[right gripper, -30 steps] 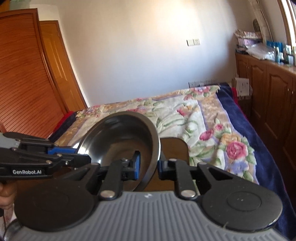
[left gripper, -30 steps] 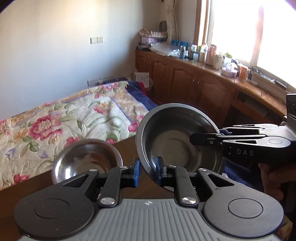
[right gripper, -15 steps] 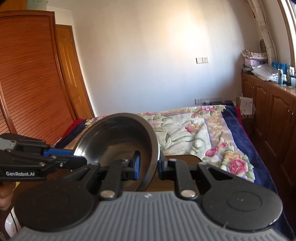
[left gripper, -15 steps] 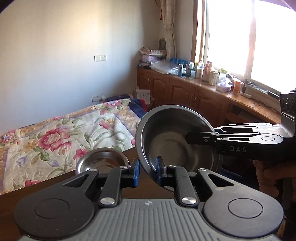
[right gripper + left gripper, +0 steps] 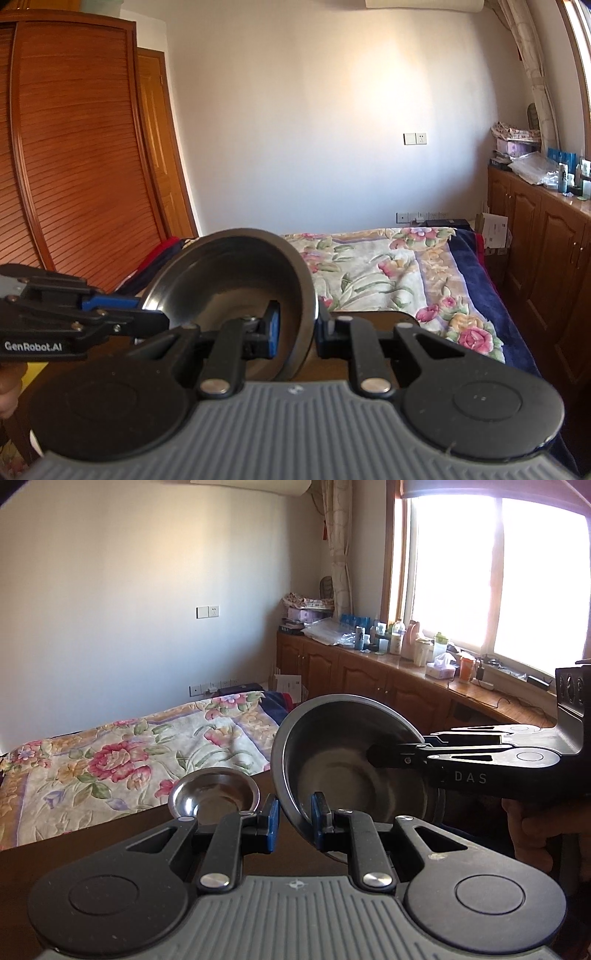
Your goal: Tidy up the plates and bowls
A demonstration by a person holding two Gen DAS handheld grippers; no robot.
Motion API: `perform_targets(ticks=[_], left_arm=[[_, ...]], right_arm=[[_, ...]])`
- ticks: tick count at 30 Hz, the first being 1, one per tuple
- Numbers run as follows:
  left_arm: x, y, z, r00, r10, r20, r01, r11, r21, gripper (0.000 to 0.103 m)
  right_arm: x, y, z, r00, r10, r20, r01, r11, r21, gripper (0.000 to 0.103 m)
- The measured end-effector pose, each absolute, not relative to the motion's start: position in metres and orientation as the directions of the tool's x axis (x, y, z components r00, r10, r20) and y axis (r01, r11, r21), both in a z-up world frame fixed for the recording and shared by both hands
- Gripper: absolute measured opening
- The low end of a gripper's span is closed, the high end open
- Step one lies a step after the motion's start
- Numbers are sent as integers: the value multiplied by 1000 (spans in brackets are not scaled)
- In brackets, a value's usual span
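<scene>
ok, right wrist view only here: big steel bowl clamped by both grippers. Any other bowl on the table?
Observer: Yes. The left wrist view shows a small steel bowl standing on the brown table.
Operator: Anything in it?
Observer: It looks empty, upright, mouth up.
Operator: Where is it relative to the big one?
Observer: Left of the large steel bowl in that view. The large one is tilted and their rims don't overlap.

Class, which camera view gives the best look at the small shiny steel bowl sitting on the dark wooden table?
The left wrist view: the small shiny steel bowl sits in plain sight on the dark wooden table, left of the large steel bowl. In the right wrist view it is not visible; the large bowl fills that area.
</scene>
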State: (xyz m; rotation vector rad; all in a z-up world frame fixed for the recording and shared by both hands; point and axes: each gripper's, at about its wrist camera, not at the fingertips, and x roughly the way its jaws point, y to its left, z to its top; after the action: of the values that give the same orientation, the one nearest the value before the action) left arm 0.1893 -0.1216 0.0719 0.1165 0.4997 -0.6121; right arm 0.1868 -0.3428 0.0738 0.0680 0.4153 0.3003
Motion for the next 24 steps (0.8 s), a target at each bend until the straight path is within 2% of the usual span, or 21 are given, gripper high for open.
perform_targets(ticks=[24], left_arm=[[117,-82,51,731,-522,-440,555,829,-62,20]], right_arm=[[138,-315,56,858,332,-391,-311,943,119,20]])
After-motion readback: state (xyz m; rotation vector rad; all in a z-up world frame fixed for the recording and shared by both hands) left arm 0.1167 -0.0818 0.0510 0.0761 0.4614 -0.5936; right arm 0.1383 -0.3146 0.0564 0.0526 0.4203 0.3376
